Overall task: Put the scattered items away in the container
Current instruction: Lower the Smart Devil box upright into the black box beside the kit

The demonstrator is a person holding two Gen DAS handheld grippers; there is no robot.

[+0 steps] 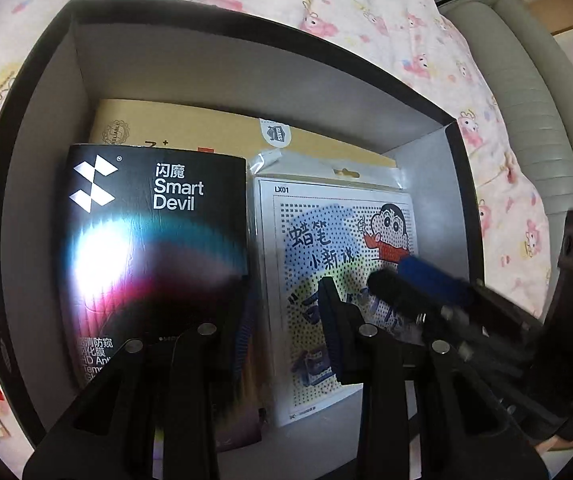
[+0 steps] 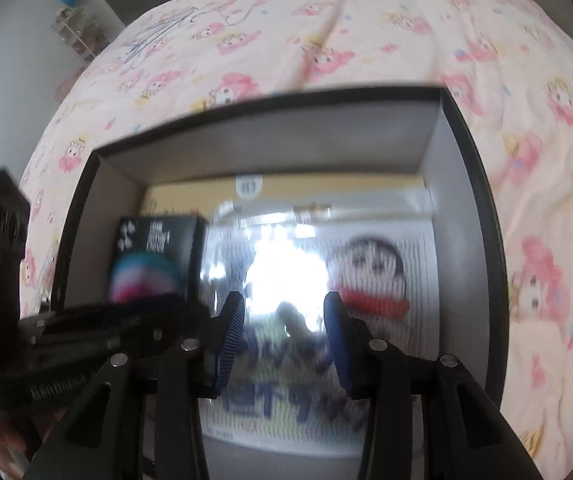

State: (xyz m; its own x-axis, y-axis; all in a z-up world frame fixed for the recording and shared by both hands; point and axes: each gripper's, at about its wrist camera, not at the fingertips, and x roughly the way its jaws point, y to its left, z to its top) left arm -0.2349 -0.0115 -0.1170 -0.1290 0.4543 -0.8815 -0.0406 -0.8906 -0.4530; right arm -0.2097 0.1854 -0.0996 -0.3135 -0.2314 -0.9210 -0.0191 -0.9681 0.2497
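Both grippers are hovering, jaws apart, over the black box (image 1: pixel 62 60): left gripper (image 1: pixel 286 320) above the Smart Devil pack (image 1: pixel 158 240), right gripper (image 2: pixel 282 340) above a blurred, seemingly cartoon card (image 2: pixel 366 280).

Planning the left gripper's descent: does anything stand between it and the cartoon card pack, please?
Nothing lies between left gripper and cartoon card pack; the right gripper hovers over the pack's right side.

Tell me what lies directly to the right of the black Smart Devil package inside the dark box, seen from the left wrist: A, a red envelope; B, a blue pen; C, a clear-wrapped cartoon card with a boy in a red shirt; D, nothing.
C: the clear-wrapped cartoon card lies flat beside the black Smart Devil package in the dark-walled box.
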